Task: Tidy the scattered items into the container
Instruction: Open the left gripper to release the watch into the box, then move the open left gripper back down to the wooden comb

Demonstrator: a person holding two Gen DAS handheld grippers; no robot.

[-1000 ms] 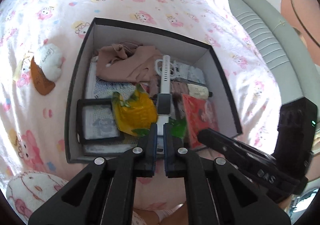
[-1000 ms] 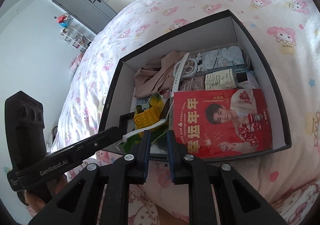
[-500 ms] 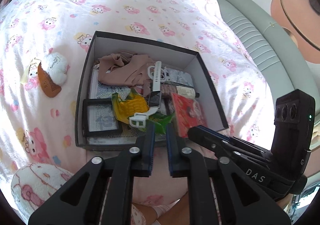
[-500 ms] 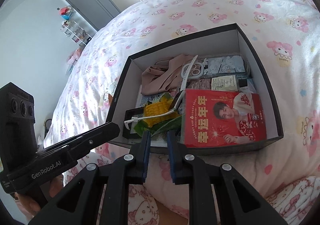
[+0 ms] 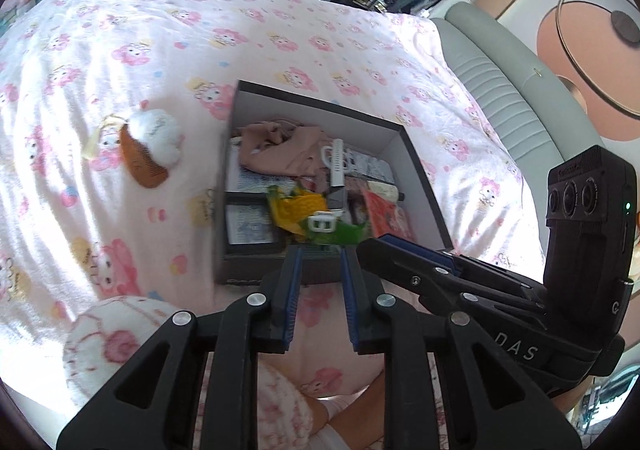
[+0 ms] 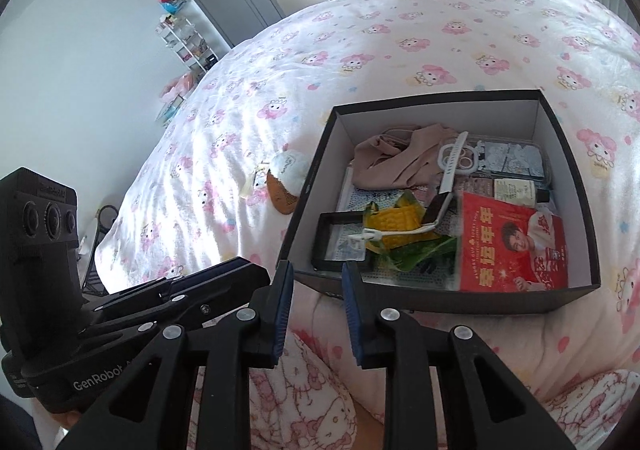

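My left gripper (image 5: 319, 250) sits just short of the black box (image 5: 424, 177), jaws apart and empty, with my right gripper (image 6: 318, 266) close on its right, so that side is crowded. The near box wall stands between my fingers and the contents. Inside, the floor is packed: the white watch (image 6: 450, 173) lies over the beige cloth (image 6: 396, 161), the yellow-green packet (image 6: 400, 230) and the red booklet (image 6: 516, 246), so I can only come in from above. Left of the box the pink bedspread (image 5: 120, 97) gives open room, broken only by the brown comb with its white plush (image 5: 150, 147) lying well apart from the wall.
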